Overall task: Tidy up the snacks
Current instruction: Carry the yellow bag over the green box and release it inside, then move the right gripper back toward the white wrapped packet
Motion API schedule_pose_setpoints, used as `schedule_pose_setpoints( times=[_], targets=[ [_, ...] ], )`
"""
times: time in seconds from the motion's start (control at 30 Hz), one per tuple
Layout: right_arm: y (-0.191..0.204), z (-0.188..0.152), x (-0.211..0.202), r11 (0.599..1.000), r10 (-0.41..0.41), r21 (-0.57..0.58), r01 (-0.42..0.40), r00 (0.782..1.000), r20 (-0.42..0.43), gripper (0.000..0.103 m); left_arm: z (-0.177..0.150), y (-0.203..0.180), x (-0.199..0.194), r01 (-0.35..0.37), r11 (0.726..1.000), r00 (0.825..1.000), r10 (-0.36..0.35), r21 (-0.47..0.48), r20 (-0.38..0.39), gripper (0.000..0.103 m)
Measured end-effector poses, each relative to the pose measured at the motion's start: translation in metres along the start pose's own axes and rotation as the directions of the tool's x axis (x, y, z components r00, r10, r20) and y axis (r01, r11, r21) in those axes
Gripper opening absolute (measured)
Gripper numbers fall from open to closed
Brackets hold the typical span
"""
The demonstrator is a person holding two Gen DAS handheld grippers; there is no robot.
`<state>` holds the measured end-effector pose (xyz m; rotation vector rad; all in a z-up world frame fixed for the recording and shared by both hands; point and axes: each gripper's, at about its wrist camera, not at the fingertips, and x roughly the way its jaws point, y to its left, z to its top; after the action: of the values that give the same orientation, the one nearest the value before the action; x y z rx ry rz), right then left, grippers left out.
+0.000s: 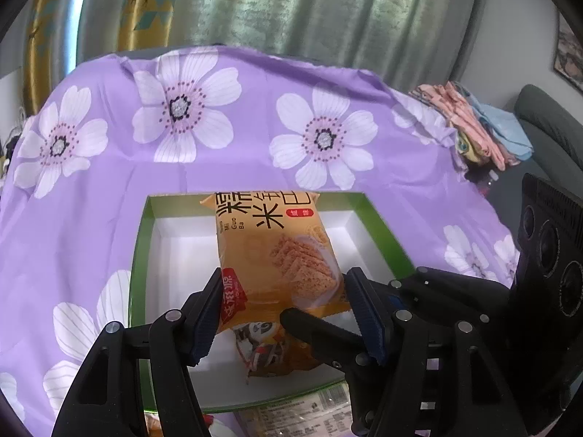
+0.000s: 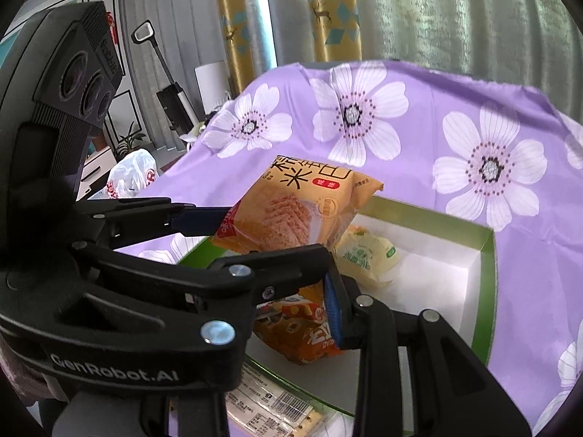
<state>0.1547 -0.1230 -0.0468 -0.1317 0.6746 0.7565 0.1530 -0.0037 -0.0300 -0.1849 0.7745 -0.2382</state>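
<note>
The left tool (image 1: 280, 306) gripped the orange snack bag (image 1: 277, 251) by its near end, long axis pointing away, hanging just above the green box (image 1: 140, 255). The right tool (image 2: 291, 273), nearly closed, pinched an orange packet (image 2: 302, 331) in the same box.

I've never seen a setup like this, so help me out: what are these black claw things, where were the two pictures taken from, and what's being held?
There is no robot. A person carries a hand-held gripper in each hand, each with a camera looking along its two fingers. One picture comes from the left hand-held gripper, the other from the right hand-held gripper. A flowered cloth covers the surface. On it sits a green box containing a pale packet and an orange packet. The left one clamps a cracker packet above the box. Whether the right one grips anything is unclear.
</note>
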Motion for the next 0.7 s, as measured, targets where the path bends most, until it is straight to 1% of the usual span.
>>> schedule_pose_setpoints(
  times=[0.2,0.23,0.3,0.37,0.4,0.43,0.47,0.5,0.63,0.7],
  targets=[
    [-0.003,-0.003,0.012,1.000,0.010,0.023,-0.009,0.999,-0.046,0.034,-0.004,0.004,0.010,-0.011,1.000,0.999,0.011,-0.014,-0.030,0.066],
    [-0.004,-0.004,0.013,1.000,0.013,0.028,-0.012,0.998,-0.053,0.035,-0.005,0.004,0.011,-0.016,1.000,0.999,0.015,-0.015,-0.034,0.066],
    [-0.004,-0.005,0.015,0.999,0.018,0.044,-0.015,0.998,-0.065,0.036,-0.005,0.003,0.013,-0.041,0.999,0.998,0.040,-0.016,-0.040,0.066],
    [-0.004,-0.006,0.016,0.999,0.008,0.050,-0.004,0.997,-0.071,0.038,-0.007,0.004,0.012,-0.045,0.999,0.998,0.044,-0.025,-0.042,0.066],
    [-0.003,-0.007,0.015,0.999,-0.001,0.048,0.005,0.998,-0.071,0.038,-0.007,0.004,0.011,-0.054,0.998,0.998,0.053,-0.028,-0.043,0.068],
    [-0.002,-0.007,0.014,0.999,-0.007,0.047,0.010,0.997,-0.070,0.038,-0.008,0.004,0.009,-0.068,0.997,0.997,0.067,-0.027,-0.041,0.070],
    [-0.002,-0.008,0.013,0.999,-0.010,0.048,0.014,0.997,-0.070,0.039,-0.008,0.002,0.006,-0.090,0.996,0.995,0.089,-0.020,-0.035,0.076],
    [-0.002,-0.008,0.010,0.998,-0.015,0.052,0.018,0.998,-0.066,0.041,-0.009,0.001,0.002,-0.114,0.993,0.993,0.114,-0.012,-0.026,0.080],
    [-0.001,-0.012,-0.005,0.997,-0.037,0.064,0.040,0.998,-0.045,0.049,-0.013,-0.002,-0.016,-0.169,0.986,0.986,0.169,-0.001,0.006,0.080],
    [0.000,-0.014,-0.014,0.997,-0.042,0.071,0.044,0.999,-0.033,0.053,-0.016,-0.003,-0.029,-0.201,0.980,0.979,0.201,0.001,0.034,0.080]
  ],
)
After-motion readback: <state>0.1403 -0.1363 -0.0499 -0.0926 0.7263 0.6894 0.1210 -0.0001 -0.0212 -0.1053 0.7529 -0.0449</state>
